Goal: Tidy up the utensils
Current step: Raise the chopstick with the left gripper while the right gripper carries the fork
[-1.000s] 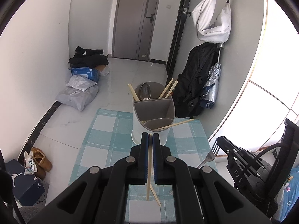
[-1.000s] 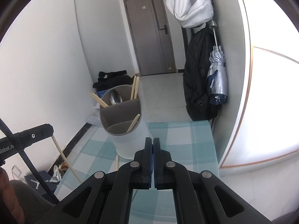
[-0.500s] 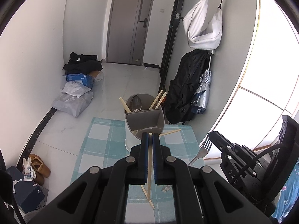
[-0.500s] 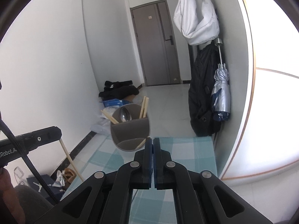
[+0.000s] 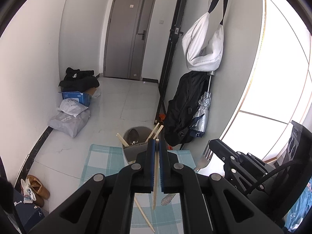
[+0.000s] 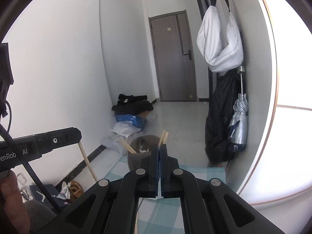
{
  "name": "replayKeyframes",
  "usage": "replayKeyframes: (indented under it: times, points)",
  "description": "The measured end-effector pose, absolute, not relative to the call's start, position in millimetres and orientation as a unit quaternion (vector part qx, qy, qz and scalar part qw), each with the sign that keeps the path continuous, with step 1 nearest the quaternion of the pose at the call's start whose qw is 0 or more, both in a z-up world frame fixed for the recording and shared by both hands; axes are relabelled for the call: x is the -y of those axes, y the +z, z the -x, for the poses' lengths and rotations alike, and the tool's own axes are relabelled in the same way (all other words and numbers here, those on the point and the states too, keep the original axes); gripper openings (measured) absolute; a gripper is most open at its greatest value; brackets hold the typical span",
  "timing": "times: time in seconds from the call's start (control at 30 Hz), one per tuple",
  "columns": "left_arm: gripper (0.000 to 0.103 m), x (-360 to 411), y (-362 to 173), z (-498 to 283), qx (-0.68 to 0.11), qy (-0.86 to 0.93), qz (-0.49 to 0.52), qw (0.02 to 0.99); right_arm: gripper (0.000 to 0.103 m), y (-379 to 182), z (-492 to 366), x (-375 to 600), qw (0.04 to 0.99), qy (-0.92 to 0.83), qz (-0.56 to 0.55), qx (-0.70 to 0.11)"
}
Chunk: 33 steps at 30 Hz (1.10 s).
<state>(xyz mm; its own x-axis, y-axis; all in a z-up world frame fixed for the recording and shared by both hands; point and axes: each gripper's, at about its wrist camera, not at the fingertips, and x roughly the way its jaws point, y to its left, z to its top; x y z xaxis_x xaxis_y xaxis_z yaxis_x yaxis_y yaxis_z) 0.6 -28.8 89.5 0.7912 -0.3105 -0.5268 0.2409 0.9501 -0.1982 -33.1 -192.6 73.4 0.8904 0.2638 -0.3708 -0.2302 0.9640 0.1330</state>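
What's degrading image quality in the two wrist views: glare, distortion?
Left wrist: window blown out white at right, fisheye bends the door and walls, dark corner vignette. Right wrist: same blown-out window, hazy washed-out left wall, utensil holder soft and low-contrast.

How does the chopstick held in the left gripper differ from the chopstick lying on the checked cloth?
The pale wooden chopstick in the left gripper is clamped between the blue pads of the left gripper and hangs nearly upright, its lower tip off the teal checked cloth. The pale wooden chopstick lying on the cloth is free and runs diagonally. Both look alike in colour and thickness.
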Motion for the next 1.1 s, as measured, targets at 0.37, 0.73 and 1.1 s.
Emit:
replayKeyframes:
  times: [0.37,0.73,1.1]
  points:
    - [0.001,17,115,-46,-0.288,-0.144,0.083,0.943,0.001,116,-7,193,0.976,0.133,-0.034,-0.172]
    - [0.001,14,124,-84,-0.287,-0.142,0.092,0.943,0.001,132,-47,193,0.976,0.142,-0.037,-0.160]
    - [0.001,5,125,-124,-0.287,-0.127,0.114,0.943,0.001,131,-97,188,0.974,0.152,-0.031,-0.163]
